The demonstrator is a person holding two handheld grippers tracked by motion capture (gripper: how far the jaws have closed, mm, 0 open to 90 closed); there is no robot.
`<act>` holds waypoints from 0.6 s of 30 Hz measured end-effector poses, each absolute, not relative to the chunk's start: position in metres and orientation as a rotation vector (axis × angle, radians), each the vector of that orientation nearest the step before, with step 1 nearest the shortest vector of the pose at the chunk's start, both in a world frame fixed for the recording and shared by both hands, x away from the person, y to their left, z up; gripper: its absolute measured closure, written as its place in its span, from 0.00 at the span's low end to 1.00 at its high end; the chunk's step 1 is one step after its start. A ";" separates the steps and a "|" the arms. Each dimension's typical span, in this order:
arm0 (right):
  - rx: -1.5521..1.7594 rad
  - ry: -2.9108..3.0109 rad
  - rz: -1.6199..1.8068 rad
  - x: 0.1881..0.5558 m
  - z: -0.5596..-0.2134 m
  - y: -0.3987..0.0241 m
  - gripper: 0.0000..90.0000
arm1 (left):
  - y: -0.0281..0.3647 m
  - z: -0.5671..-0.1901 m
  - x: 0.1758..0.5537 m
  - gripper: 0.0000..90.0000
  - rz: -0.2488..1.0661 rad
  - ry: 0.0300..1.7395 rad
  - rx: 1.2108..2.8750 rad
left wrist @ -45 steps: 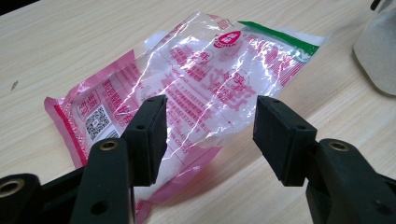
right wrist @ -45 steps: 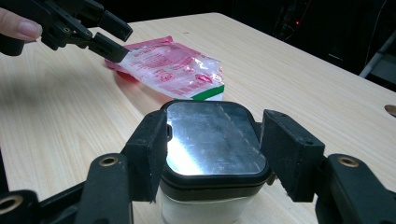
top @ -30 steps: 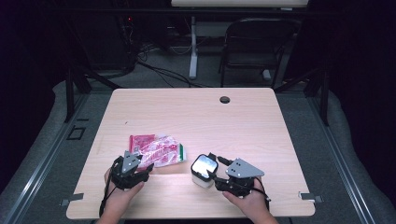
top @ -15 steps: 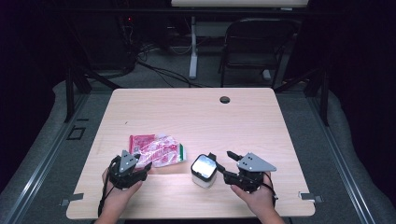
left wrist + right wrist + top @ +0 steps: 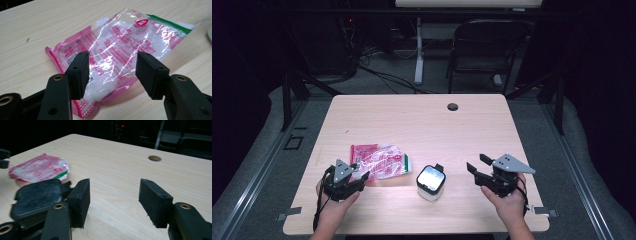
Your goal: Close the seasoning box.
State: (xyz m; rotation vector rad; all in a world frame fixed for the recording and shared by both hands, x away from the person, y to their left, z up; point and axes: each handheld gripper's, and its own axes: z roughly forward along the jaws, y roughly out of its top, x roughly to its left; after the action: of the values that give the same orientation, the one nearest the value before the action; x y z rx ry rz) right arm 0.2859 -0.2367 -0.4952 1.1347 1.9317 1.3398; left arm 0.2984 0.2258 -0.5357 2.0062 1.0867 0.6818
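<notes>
Two hand-held grippers working over a light wooden table (image 5: 422, 120), a bag and a box lying between them.

Near left, the left gripper (image 5: 111, 72) is hovering, jaws apart, astride the crinkled pink-and-clear plastic bag of white grains (image 5: 117, 50). Right of it is sitting a small white box with a dark lid (image 5: 431, 181). Farther right, the right gripper (image 5: 113, 200) is hanging with jaws apart, holding nothing.

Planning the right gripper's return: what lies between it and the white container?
Nothing: in the high view, bare table separates the right gripper from the white container.
</notes>
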 end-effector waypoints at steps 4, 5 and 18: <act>1.190 1.897 1.325 0.290 -0.498 -0.252 0.47 | 0.231 -0.536 0.300 0.50 0.686 1.105 1.993; 1.204 1.894 1.313 0.290 -0.498 -0.255 0.47 | 0.232 -0.536 0.300 0.50 0.687 1.110 1.991; 1.338 1.862 1.204 0.303 -0.528 -0.272 0.49 | 0.245 -0.538 0.304 0.50 0.698 1.158 1.966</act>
State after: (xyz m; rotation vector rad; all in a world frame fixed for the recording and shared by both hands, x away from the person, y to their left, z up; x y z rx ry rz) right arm 0.3032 -0.2722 -0.5282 1.3379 1.8621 1.2042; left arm 0.3036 0.2453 -0.5382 1.9656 1.1583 0.6978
